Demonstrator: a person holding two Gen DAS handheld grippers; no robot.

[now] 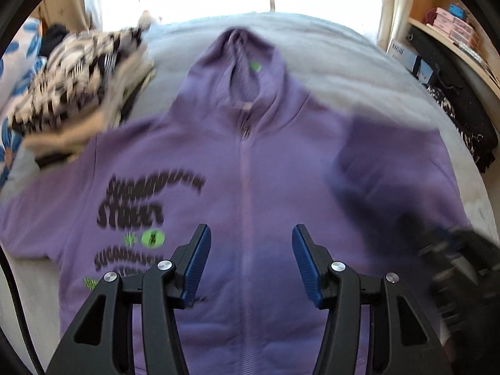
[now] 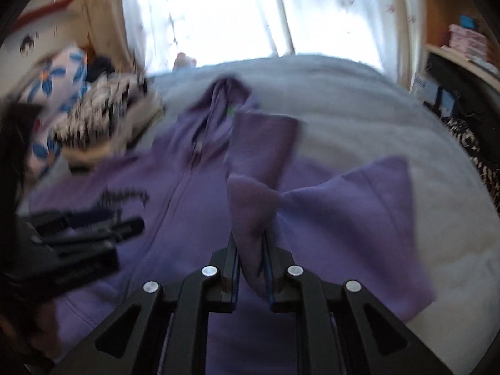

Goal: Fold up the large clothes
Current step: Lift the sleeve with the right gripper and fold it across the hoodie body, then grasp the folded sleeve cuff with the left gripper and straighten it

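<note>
A purple zip hoodie (image 1: 250,162) with black and green print lies face up on a grey bed, hood at the far end. My left gripper (image 1: 251,234) is open and empty above the hoodie's lower middle. My right gripper (image 2: 250,240) is shut on the hoodie's right sleeve (image 2: 259,187) and holds it lifted over the body; the cuff end (image 2: 265,143) hangs toward the hood. The hoodie also shows in the right wrist view (image 2: 187,218). The left gripper shows blurred at the left of the right wrist view (image 2: 93,228). The right gripper shows blurred at the right of the left wrist view (image 1: 456,250).
A pile of black-and-white and beige clothes (image 1: 81,93) sits at the far left of the bed (image 1: 359,62), beside a blue-flowered pillow (image 1: 18,62). Shelves with boxes (image 1: 453,28) stand to the right. A bright curtained window is beyond the bed.
</note>
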